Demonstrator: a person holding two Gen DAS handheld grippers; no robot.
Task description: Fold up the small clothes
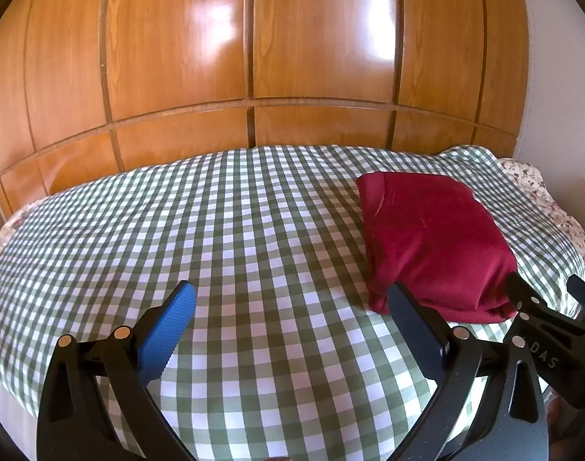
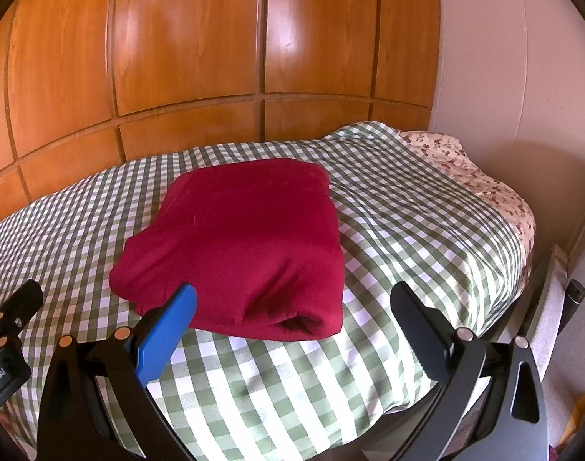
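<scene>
A dark red garment [image 1: 434, 242] lies folded into a thick rectangle on the green-and-white checked bed cover [image 1: 234, 238]; in the right wrist view the garment [image 2: 250, 242] fills the middle. My left gripper [image 1: 292, 299] stands open over the bare cover, to the left of the garment, with nothing between its fingers. My right gripper [image 2: 292, 299] is open too, held just in front of the garment's near folded edge and apart from it. The right gripper [image 1: 542, 307] also shows at the right edge of the left wrist view.
A glossy wooden wardrobe [image 1: 254, 57] runs along the far side of the bed. A floral sheet [image 2: 484, 176] shows at the bed's right end, by a pale wall [image 2: 503, 57]. The bed's near edge [image 2: 426, 403] drops off at lower right.
</scene>
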